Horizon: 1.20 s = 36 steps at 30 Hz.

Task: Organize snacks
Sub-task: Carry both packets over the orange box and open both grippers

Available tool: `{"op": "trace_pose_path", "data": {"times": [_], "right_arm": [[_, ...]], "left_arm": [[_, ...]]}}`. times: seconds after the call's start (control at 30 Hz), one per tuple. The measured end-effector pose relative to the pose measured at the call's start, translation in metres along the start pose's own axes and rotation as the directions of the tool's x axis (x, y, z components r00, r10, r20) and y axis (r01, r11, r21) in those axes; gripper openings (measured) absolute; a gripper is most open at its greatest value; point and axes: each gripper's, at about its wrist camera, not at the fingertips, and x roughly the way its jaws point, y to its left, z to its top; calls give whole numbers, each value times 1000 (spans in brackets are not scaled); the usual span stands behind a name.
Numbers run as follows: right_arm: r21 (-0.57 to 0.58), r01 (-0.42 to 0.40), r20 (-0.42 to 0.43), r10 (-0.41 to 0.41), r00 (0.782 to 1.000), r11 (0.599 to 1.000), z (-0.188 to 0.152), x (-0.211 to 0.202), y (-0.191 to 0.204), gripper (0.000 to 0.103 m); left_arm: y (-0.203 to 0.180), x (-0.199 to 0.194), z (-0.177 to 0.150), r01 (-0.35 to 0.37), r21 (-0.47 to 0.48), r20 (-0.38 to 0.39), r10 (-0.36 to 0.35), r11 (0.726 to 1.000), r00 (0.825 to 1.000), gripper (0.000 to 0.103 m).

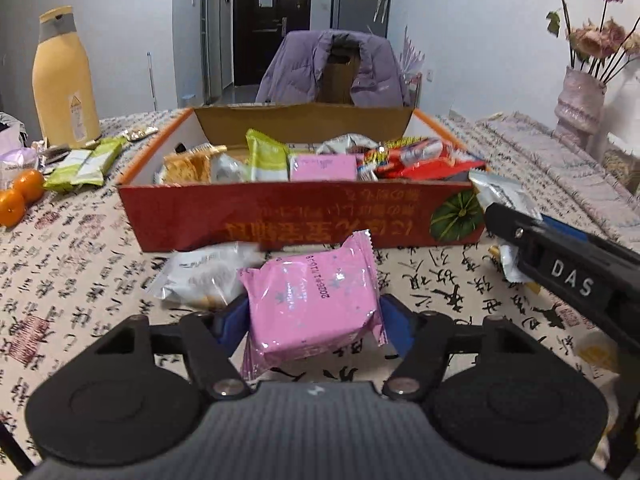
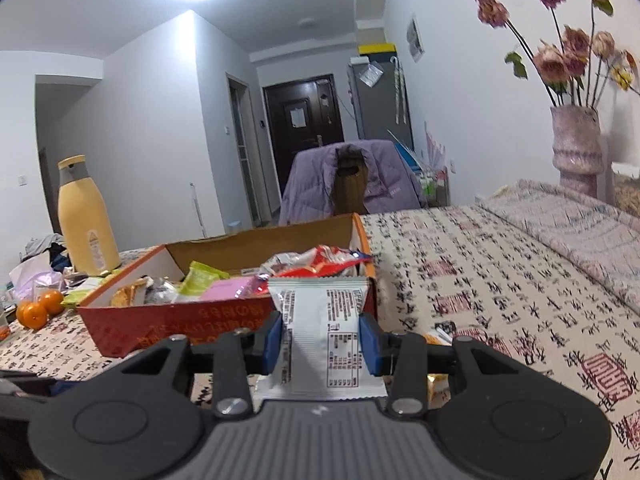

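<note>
A red cardboard box with several snack packets inside stands on the table; it also shows in the right wrist view. My left gripper is shut on a pink snack packet, held just in front of the box. A silver packet lies on the table to its left. My right gripper is shut on a white-silver snack packet, held near the box's right front corner. The right gripper with its packet also shows in the left wrist view.
A yellow bottle stands at the far left, with green packets and oranges near it. A vase of dried flowers stands at the far right. A chair with a purple jacket is behind the table. A yellow packet lies under my right gripper.
</note>
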Motion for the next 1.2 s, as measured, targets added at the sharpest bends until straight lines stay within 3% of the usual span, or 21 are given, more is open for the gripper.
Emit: {"op": "trace_pose_path", "data": {"times": [0.57, 1.2], "right_arm": [[-56, 12, 47, -10, 999, 998, 35, -11, 22, 40], [-119, -2, 43, 7, 999, 993, 89, 71, 61, 40]], "left_arm": [[37, -35, 40, 46, -40, 120, -41, 998, 992, 70], [77, 22, 120, -3, -82, 196, 19, 997, 980, 70]]}}
